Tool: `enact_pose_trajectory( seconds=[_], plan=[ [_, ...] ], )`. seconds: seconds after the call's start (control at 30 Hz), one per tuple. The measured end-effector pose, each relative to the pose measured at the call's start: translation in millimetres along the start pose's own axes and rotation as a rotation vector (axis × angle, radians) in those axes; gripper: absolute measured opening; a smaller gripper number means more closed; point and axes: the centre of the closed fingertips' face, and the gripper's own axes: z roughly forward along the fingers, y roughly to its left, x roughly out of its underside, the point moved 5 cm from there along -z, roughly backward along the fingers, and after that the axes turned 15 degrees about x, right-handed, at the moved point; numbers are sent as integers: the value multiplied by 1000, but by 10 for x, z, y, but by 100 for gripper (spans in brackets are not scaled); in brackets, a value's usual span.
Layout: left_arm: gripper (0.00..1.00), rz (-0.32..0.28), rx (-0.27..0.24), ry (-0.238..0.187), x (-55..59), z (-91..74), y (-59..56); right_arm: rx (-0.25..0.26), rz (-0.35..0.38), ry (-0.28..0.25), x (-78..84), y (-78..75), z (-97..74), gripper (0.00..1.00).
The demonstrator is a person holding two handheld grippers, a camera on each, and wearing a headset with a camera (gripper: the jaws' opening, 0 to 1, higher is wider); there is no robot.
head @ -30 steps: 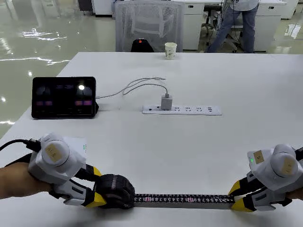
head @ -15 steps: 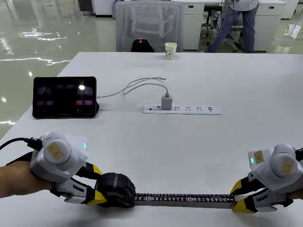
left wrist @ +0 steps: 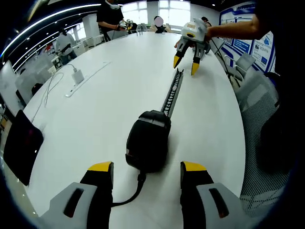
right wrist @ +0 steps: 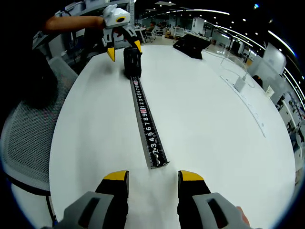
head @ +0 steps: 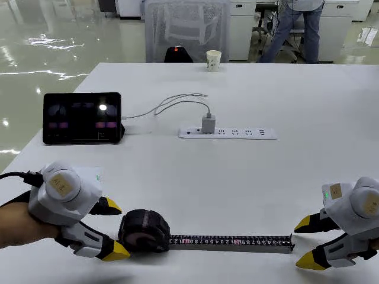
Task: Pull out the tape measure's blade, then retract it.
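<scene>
Both grippers have let go since 0.5 s ago: left gripper (head: 116, 231) & right gripper (head: 304, 242) now gape wide, holding nothing. Black round rubber-cased tape measure (head: 144, 231) lies on white table (head: 237, 177) just ahead of left jaws, untouched. Its black blade (head: 231, 241) w/ white numerals lies flat, extended toward right gripper. End hook too small to make out.

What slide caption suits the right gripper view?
Open yellow-tipped right tongs face the black numbered tape blade lying extended on the white table.
</scene>
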Motion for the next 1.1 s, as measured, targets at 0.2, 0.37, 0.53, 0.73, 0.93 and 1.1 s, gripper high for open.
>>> enact_pose_trajectory(
  seconds=[0.2, 0.37, 0.53, 0.73, 0.93, 1.1],
  plan=[
    [60, -39, -20, -23, 28, -41, -78, 21, 42, -9, 31, 58, -65, 46],
    [64, -85, -36, -84, -13, -71, -147, 44, 98, -24, 25, 119, -138, 53],
    [70, -104, -50, -114, -33, -87, -199, 63, 138, -37, 28, 167, -205, 59],
    [76, -134, -78, -163, -64, -143, -282, 77, 177, -49, 51, 227, -258, 65],
    [81, -159, -107, -202, -62, -172, -384, 99, 216, -69, 20, 318, -310, 69],
    [85, -193, -143, -252, -47, -208, -456, 122, 239, -89, -12, 376, -347, 73]
  ],
)
